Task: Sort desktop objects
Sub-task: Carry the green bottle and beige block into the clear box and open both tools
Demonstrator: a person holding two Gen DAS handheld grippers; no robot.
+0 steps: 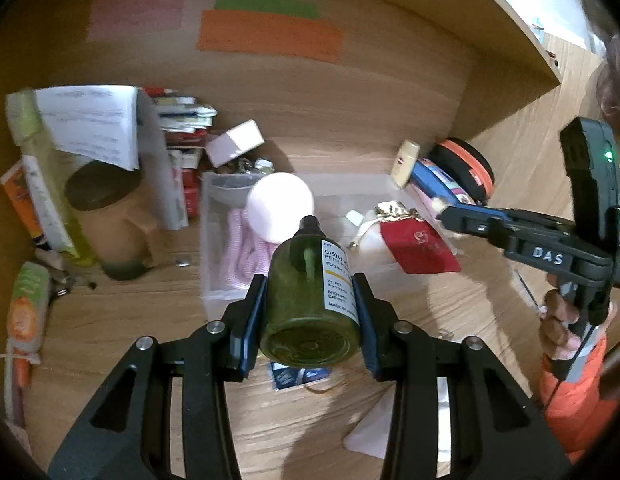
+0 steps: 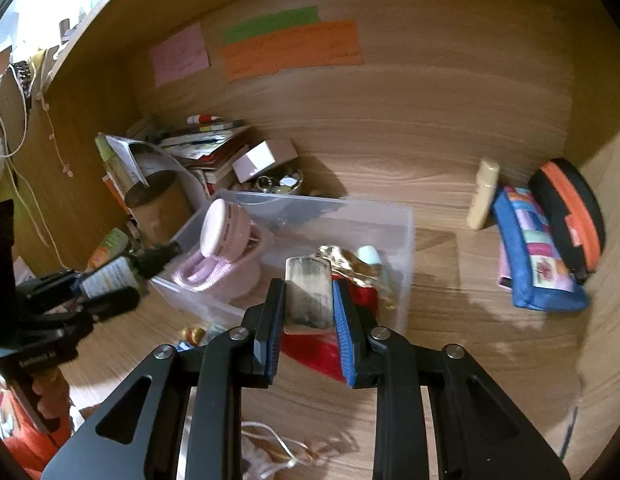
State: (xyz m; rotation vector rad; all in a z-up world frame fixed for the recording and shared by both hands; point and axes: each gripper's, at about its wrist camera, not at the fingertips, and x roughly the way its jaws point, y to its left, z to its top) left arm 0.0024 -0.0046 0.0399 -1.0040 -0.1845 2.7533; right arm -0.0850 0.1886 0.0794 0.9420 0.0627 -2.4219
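Observation:
My left gripper (image 1: 310,304) is shut on a dark green bottle (image 1: 306,292) with a white label and a black neck, held above the desk in front of a clear plastic box (image 1: 214,248). My right gripper (image 2: 308,304) is shut on a flat silvery rectangular piece (image 2: 308,296), over the box's (image 2: 408,240) near side. In the box lie a pink round fan (image 2: 222,224) with a coiled pink cord, a gold wrapper (image 2: 342,258) and a red pouch (image 2: 310,354). The right gripper (image 1: 444,208) shows at the right in the left wrist view. The left gripper (image 2: 110,284) shows at the left in the right wrist view.
A blue patchwork pencil case (image 2: 534,256), a black and orange round case (image 2: 570,216) and a cream tube (image 2: 484,194) stand at the right wall. A brown cup (image 1: 106,216), papers, stacked books and a small white box (image 1: 236,142) crowd the back left. Coloured notes hang on the back wall.

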